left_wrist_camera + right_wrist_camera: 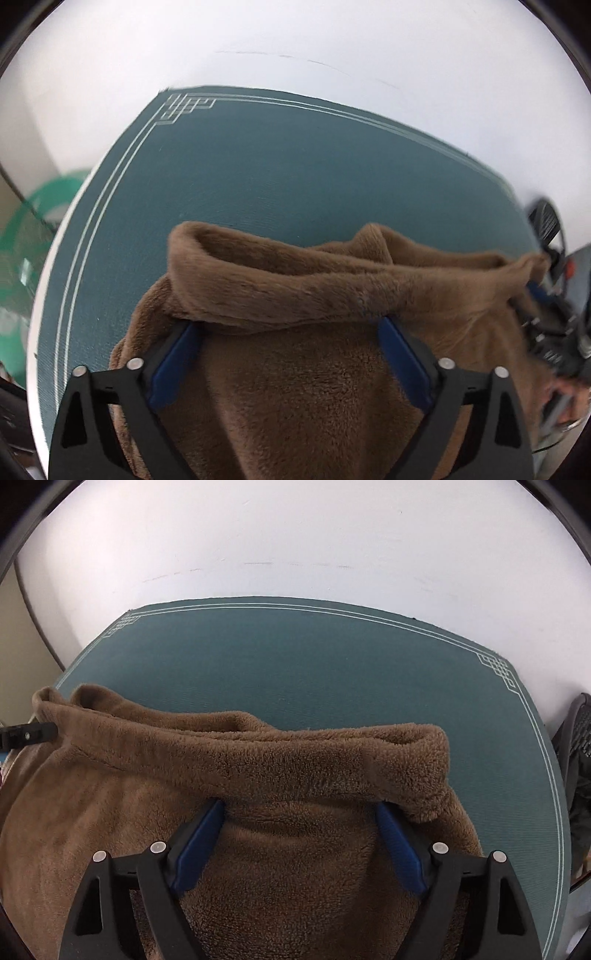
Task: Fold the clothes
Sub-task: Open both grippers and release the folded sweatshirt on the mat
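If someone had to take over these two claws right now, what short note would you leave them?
Left claw: open, tips under the rolled edge of the brown fleece garment, gripping nothing.
Right claw: open too, tips hidden under that same roll.
The garment lies bunched on the near part of the teal mat, its far edge turned over.
Done: at most one rough fold.
Left: flatten it, finish folding.

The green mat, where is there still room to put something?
The green mat is bare between the brown fleece's rolled edge and the white wall, and along its right border. Nearer, fleece covers everything.
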